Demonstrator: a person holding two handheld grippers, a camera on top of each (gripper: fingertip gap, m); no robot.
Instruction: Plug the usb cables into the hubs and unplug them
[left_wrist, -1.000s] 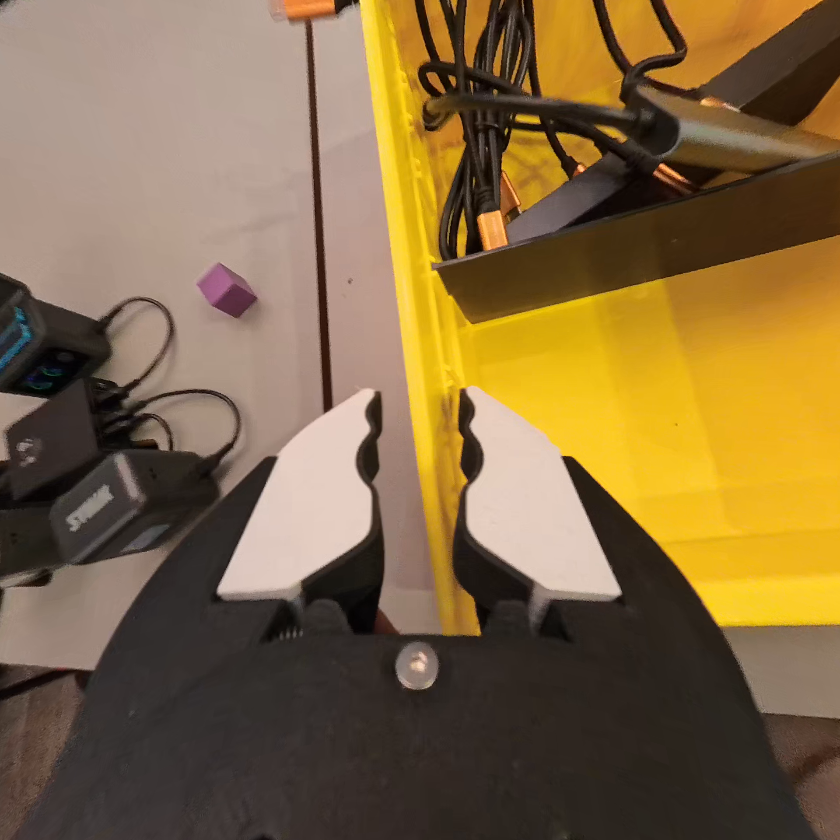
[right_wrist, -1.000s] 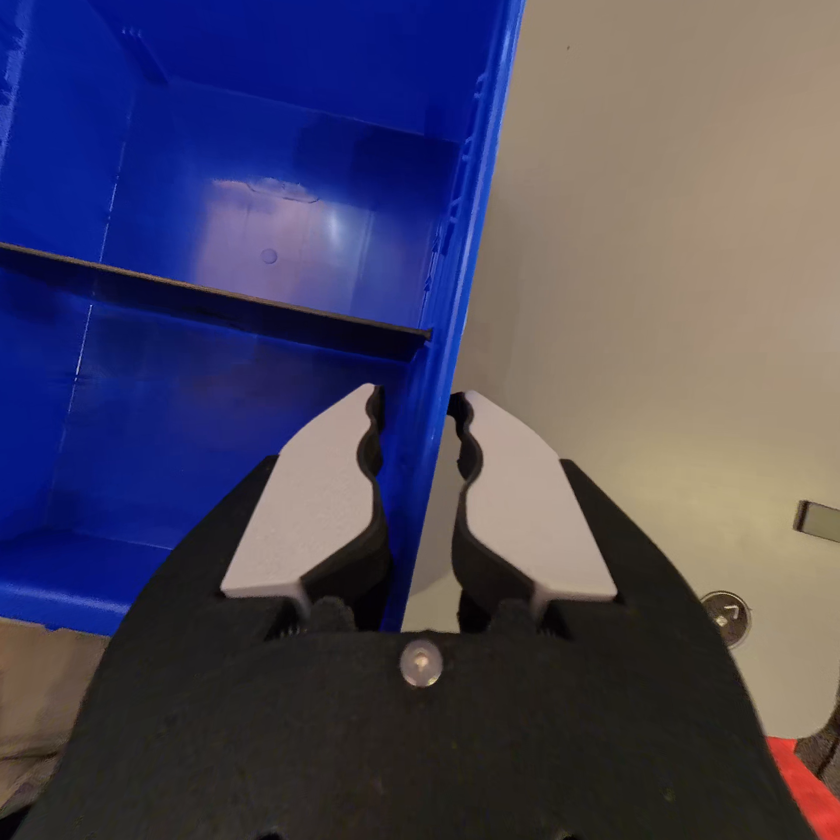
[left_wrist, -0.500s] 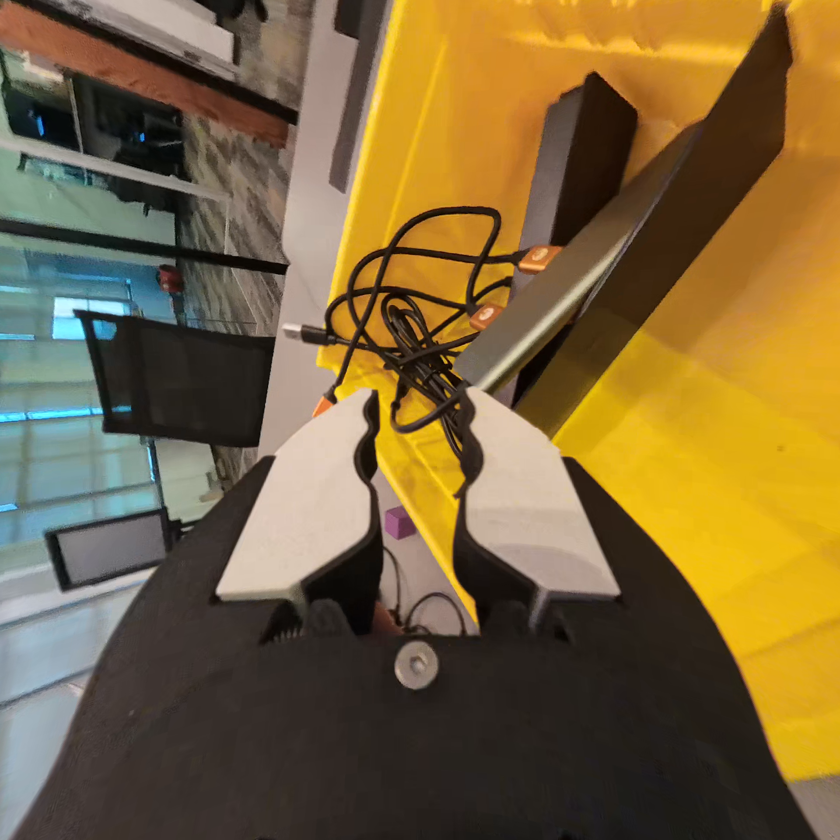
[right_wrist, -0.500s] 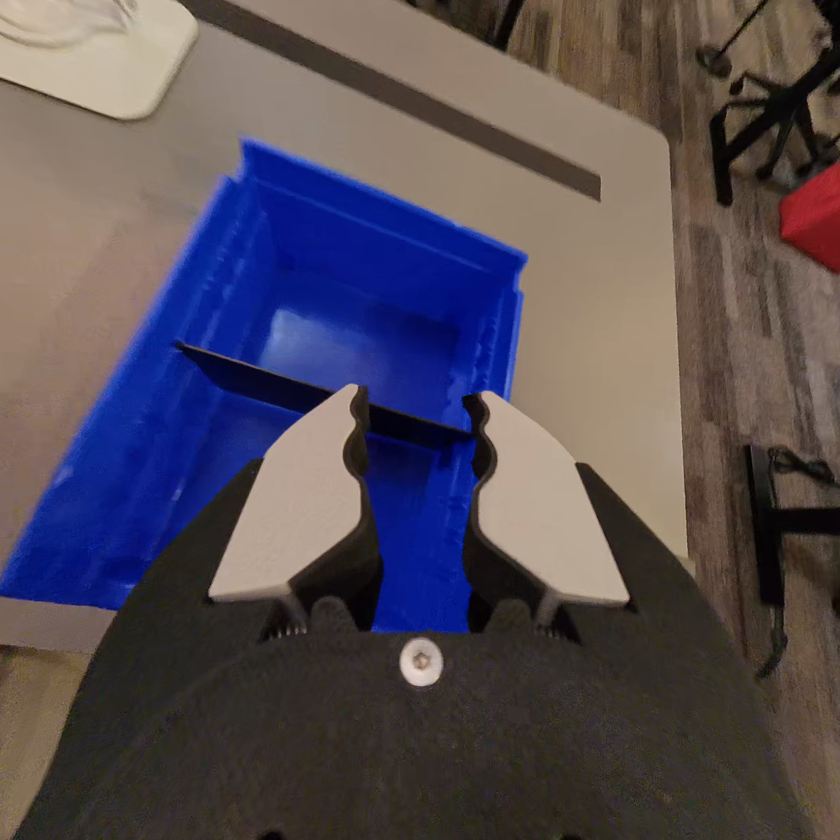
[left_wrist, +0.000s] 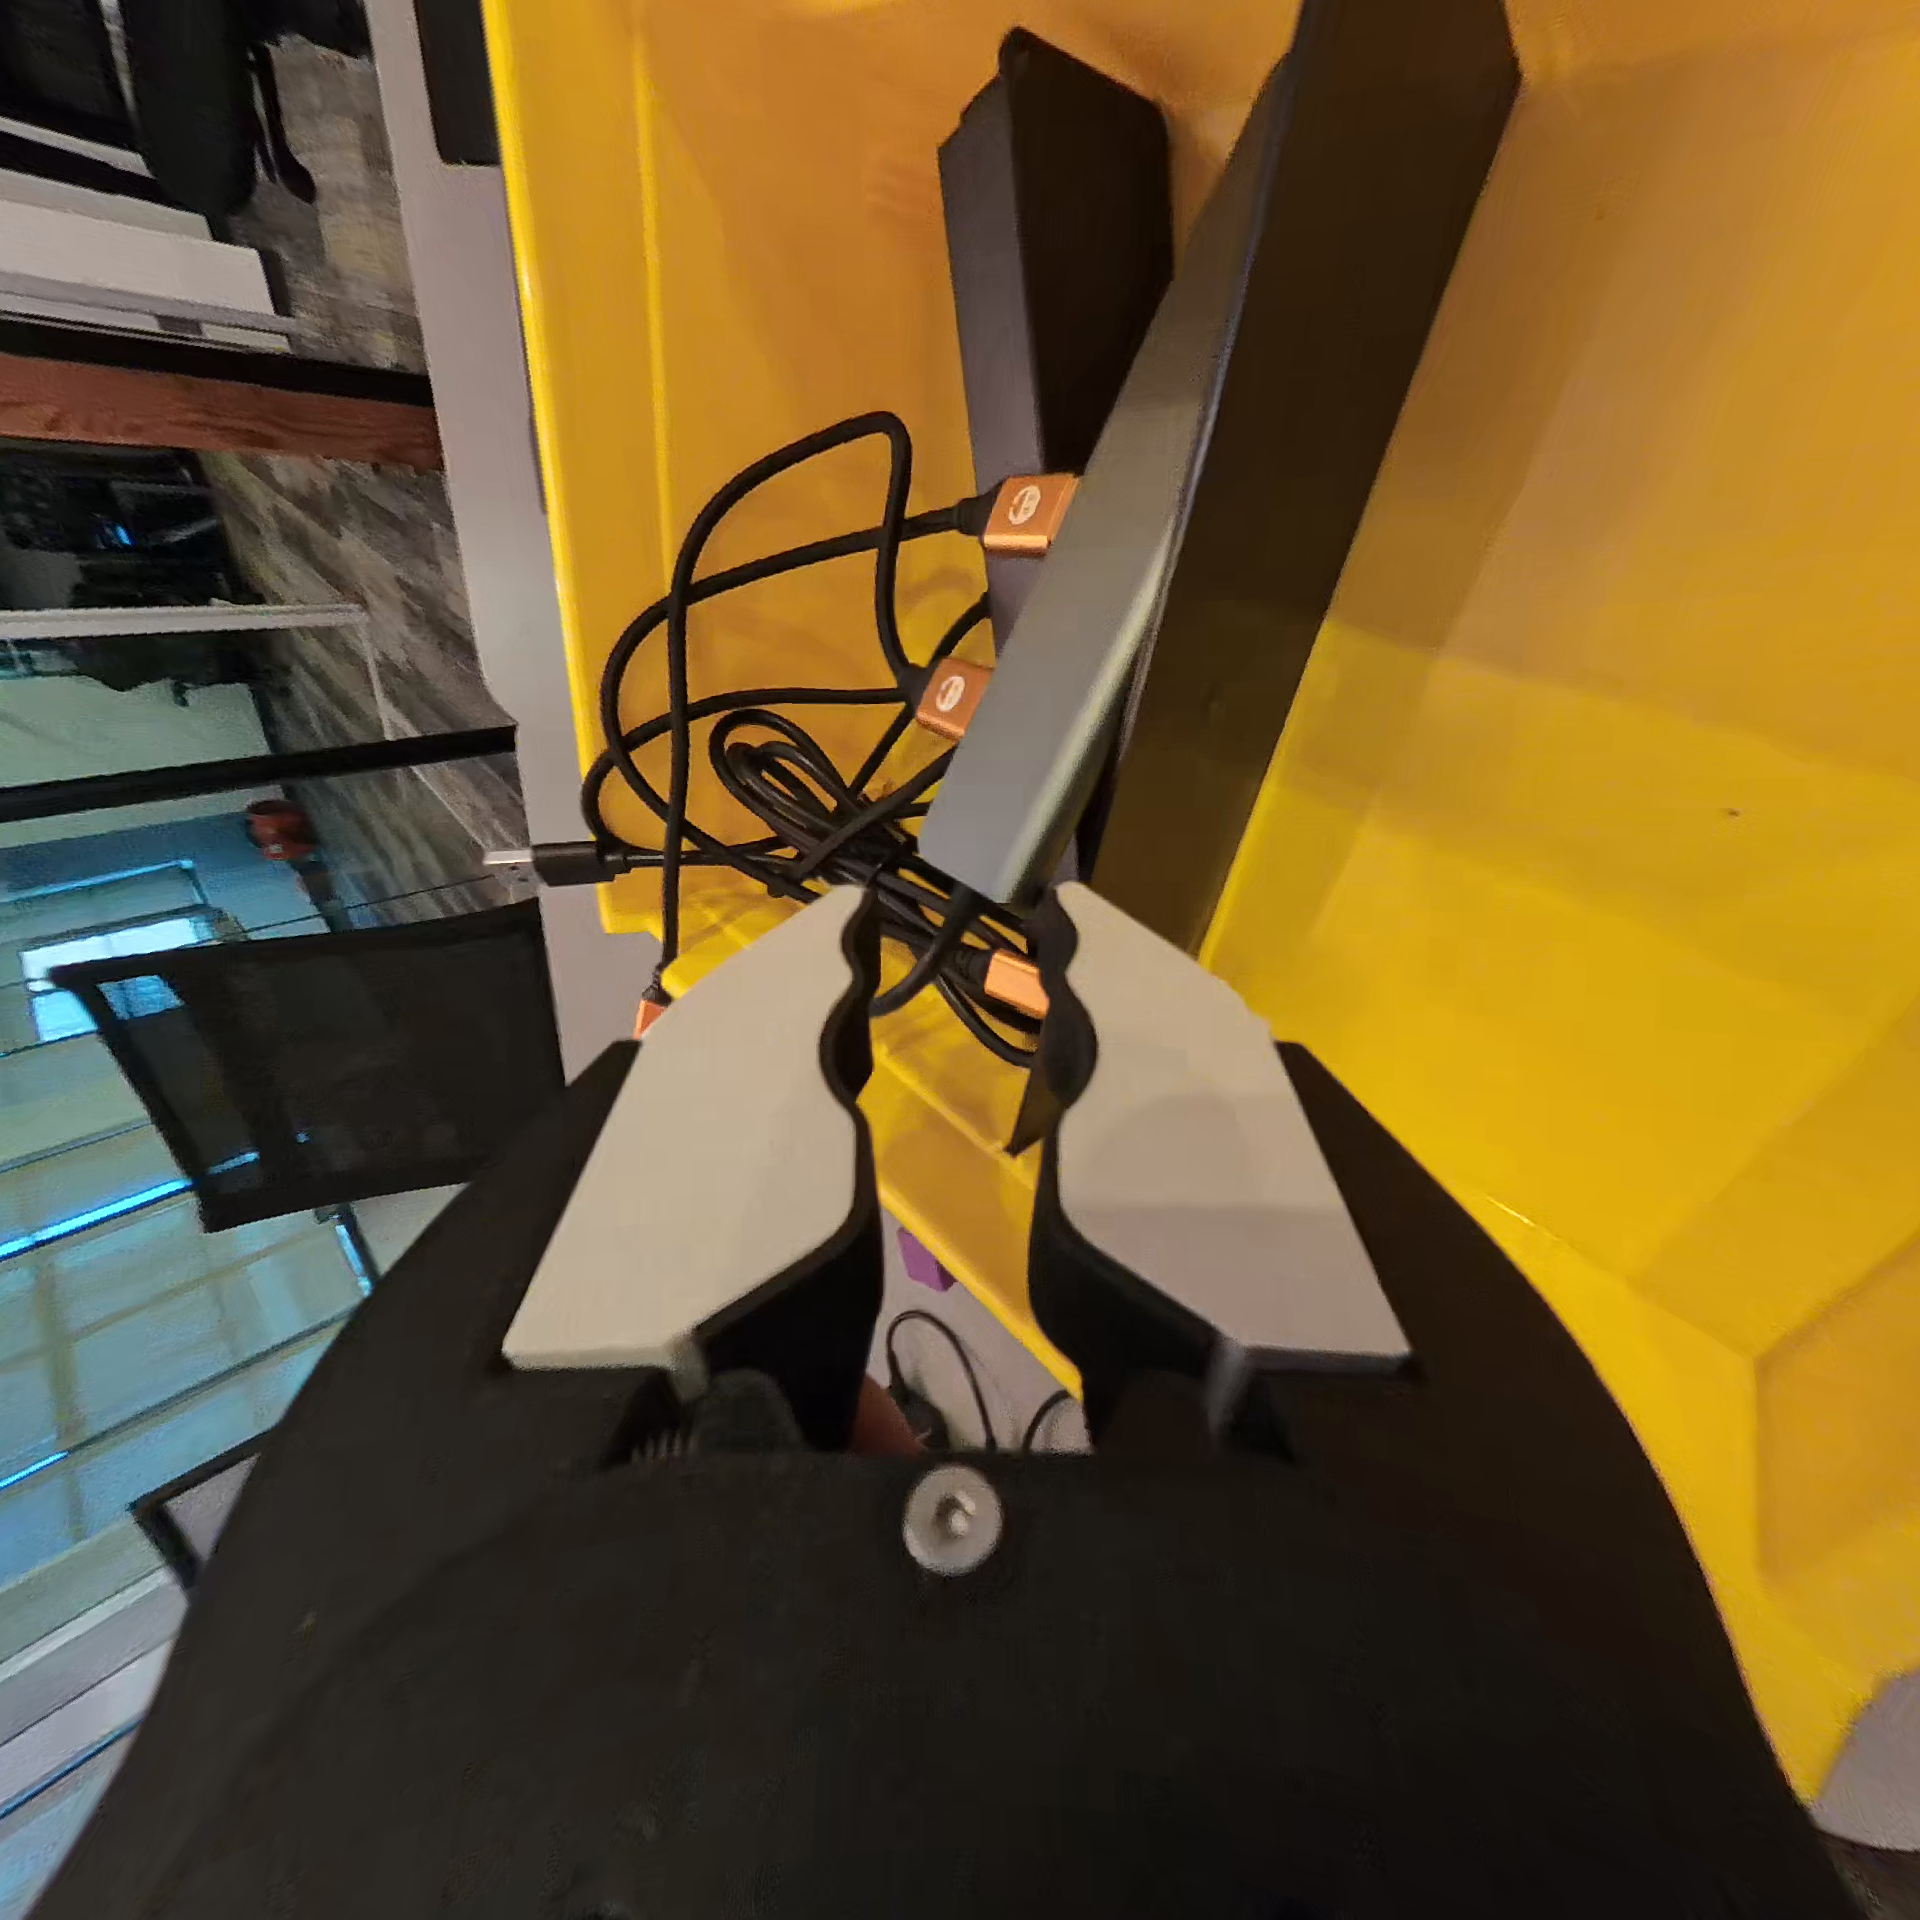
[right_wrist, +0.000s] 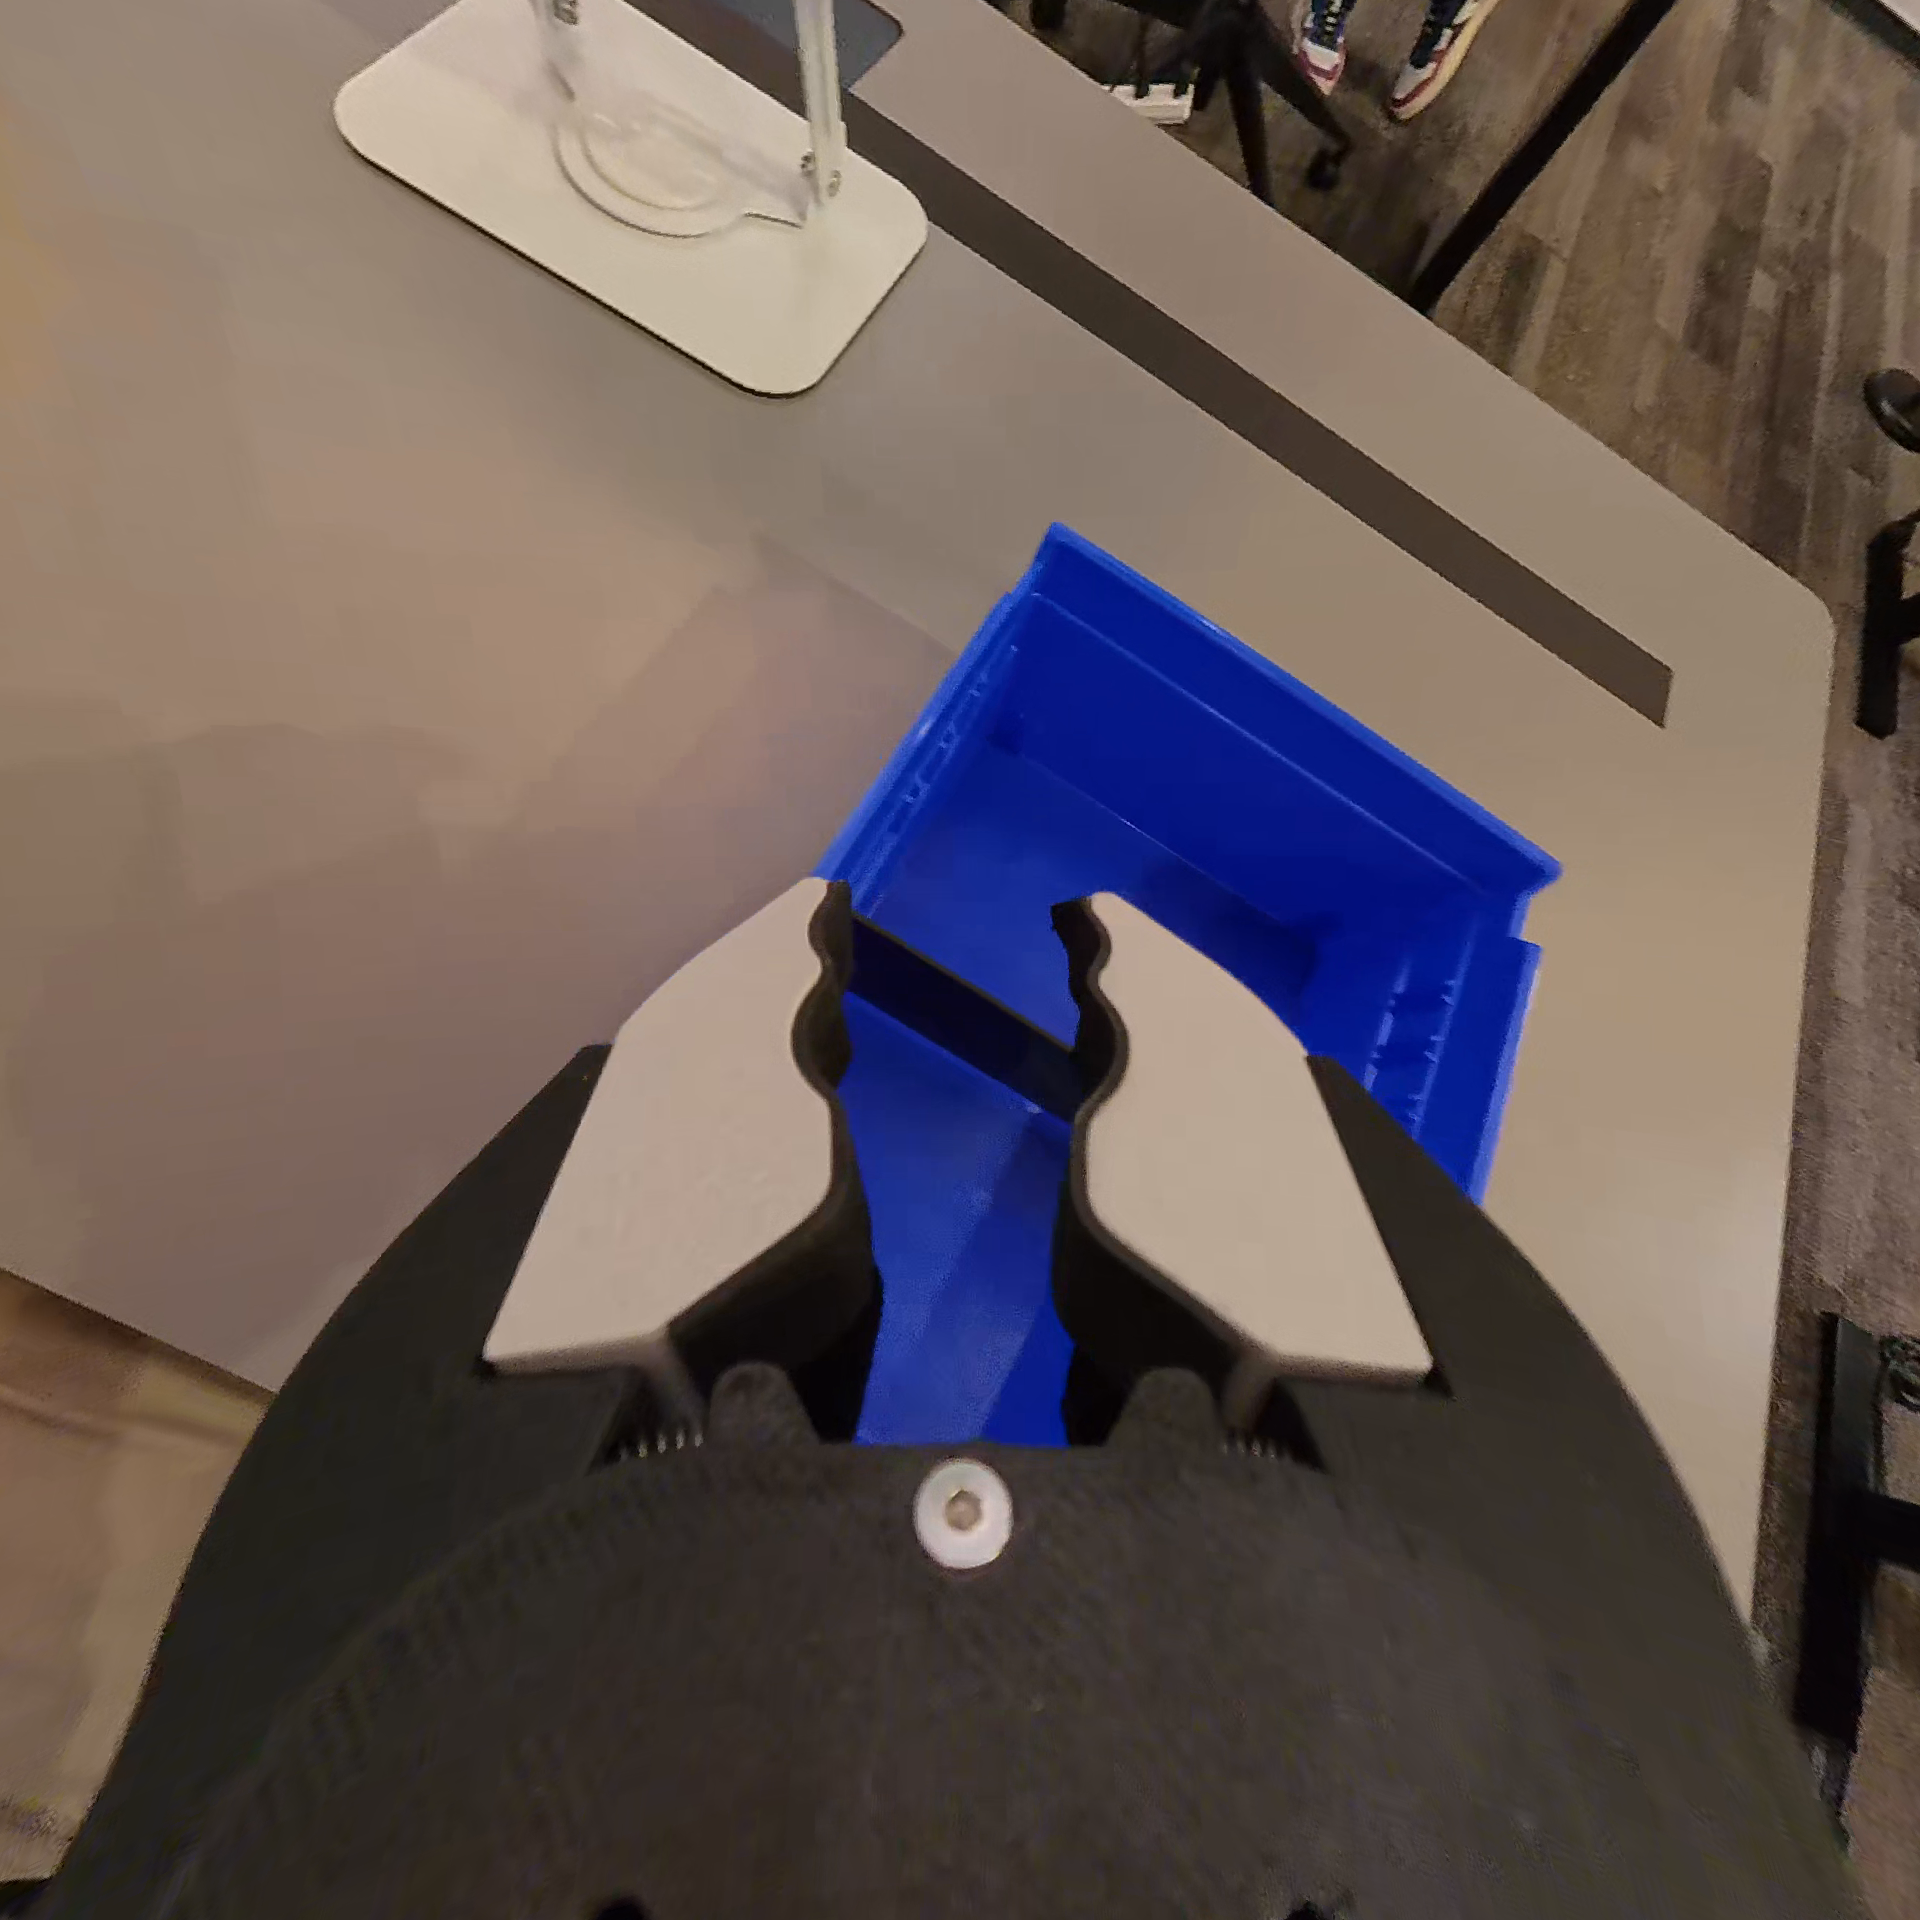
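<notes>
the usb cables (left_wrist: 790, 790) lie as a loose black tangle in one compartment of the yellow bin (left_wrist: 1558, 935), beside the black divider (left_wrist: 1299, 499) that crosses it. two orange plugs (left_wrist: 1023, 514) sit against the edge of a grey hub (left_wrist: 1101, 613) that leans on the divider (whether they are seated in its ports cannot be told), a third orange plug (left_wrist: 1013, 982) lies loose near the gripper tips, and a dark plug with a silver end (left_wrist: 540, 860) pokes out over the bin's rim. a second, black hub (left_wrist: 1049, 260) stands farther in. the left gripper (left_wrist: 956, 914) hangs just over the tangle, its jaws parted with a modest gap and holding nothing. over on the other side, the right gripper (right_wrist: 951, 904) is above an empty-looking blue bin (right_wrist: 1195, 748) on the grey desk (right_wrist: 416, 623), jaws spread a little wider and also empty. a white stand base (right_wrist: 623, 197) sits well apart on the desk.
</notes>
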